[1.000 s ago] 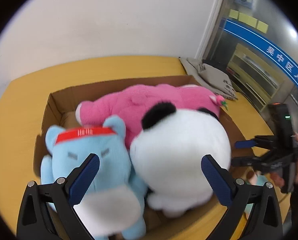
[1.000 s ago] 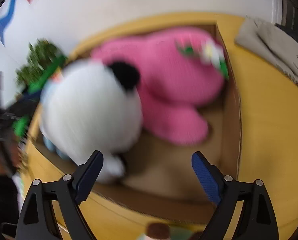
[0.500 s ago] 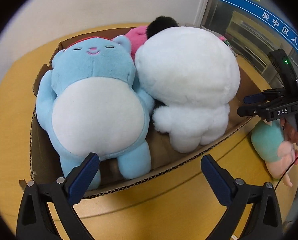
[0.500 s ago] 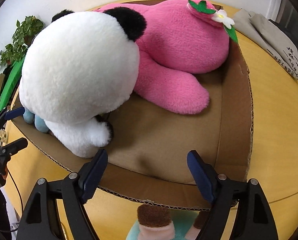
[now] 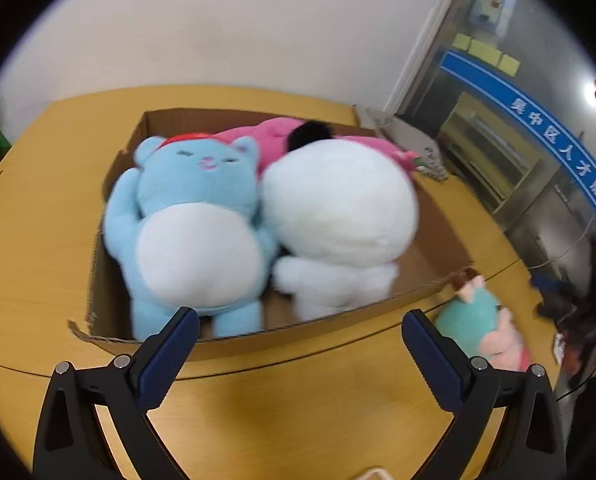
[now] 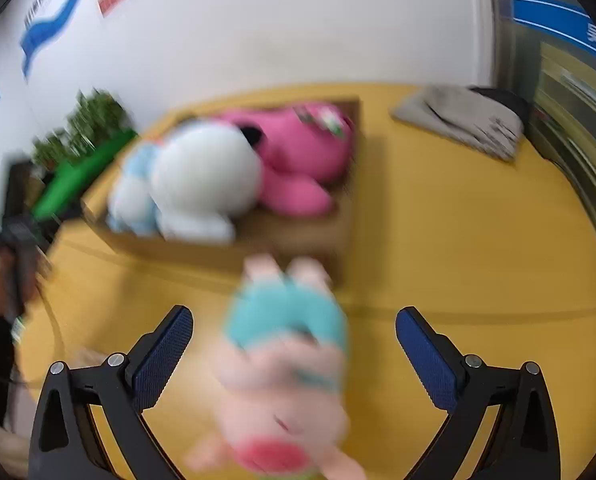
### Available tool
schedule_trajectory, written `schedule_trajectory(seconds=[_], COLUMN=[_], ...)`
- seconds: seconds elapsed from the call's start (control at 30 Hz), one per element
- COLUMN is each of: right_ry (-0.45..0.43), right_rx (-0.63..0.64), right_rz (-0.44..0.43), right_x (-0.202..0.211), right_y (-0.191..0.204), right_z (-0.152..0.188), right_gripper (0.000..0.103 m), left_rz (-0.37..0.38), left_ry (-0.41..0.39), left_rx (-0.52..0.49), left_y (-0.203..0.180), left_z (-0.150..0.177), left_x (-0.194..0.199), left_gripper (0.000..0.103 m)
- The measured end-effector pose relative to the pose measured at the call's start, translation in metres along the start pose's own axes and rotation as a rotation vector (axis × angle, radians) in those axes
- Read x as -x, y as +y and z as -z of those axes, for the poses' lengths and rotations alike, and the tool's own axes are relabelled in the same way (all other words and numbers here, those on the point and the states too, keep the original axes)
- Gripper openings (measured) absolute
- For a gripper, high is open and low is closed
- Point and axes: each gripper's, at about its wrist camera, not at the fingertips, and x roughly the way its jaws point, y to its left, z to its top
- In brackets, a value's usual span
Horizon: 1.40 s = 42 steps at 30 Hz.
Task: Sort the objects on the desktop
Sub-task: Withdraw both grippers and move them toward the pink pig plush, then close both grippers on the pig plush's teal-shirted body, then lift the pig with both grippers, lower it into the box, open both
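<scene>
The small teal-and-pink plush doll (image 6: 285,364), lying on the yellow wooden table (image 6: 478,264) just outside the cardboard box's (image 6: 298,246) near corner, is judged light and squashy, best pinched across its teal middle, while the right hand-held gripper (image 6: 293,356) is held wide apart around it, untouched.

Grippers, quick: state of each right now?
Left gripper: open, holding nothing.
Right gripper: open, holding nothing; pig plush lies between its fingers.
</scene>
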Motion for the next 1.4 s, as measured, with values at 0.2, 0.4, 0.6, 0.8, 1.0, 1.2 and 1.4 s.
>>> schedule_trajectory(seconds=[0.2,0.4,0.6,0.8,1.0,1.2,1.4], right_ry=[0.096,0.065,0.081,0.075,-0.021,-0.013,0.053], right_rx=[-0.106,-0.129,-0.189,-0.240,-0.173,-0.098,-0.102], right_rz=[-0.097,-0.109,-0.215,-0.257,-0.077,0.018,0.043], right_x=[-0.034,-0.047,-0.050,-0.049,-0.009,-0.015,-0.043], right_y=[-0.006,0.029,0.049,0.043,0.055,0.078,0.085], right_z=[0.061,0.074,0.086,0.093,0.088,0.095,0.110], right_gripper=[0.095,0.089,0.088,0.093,0.102,0.103,0.087], left_rz=[0.106,0.199,0.283,0.343,0.316,0.317,0.369], left_ry=[0.048,0.106,0.180,0.189,0.179,0.181,0.214], left_rx=[0.005,0.028,0.069,0.062,0.035,0.039,0.072], left_y=[-0.051,-0.086,-0.094,-0.102,-0.111,-0.115,-0.110], left_z=[0.021,0.040,0.042,0.044,0.045,0.044,0.044], left_x=[-0.027,-0.059,-0.098,-0.115,-0.115,-0.118,-0.121], left_gripper=[0.101,0.101,0.101,0.102,0.101,0.101,0.101])
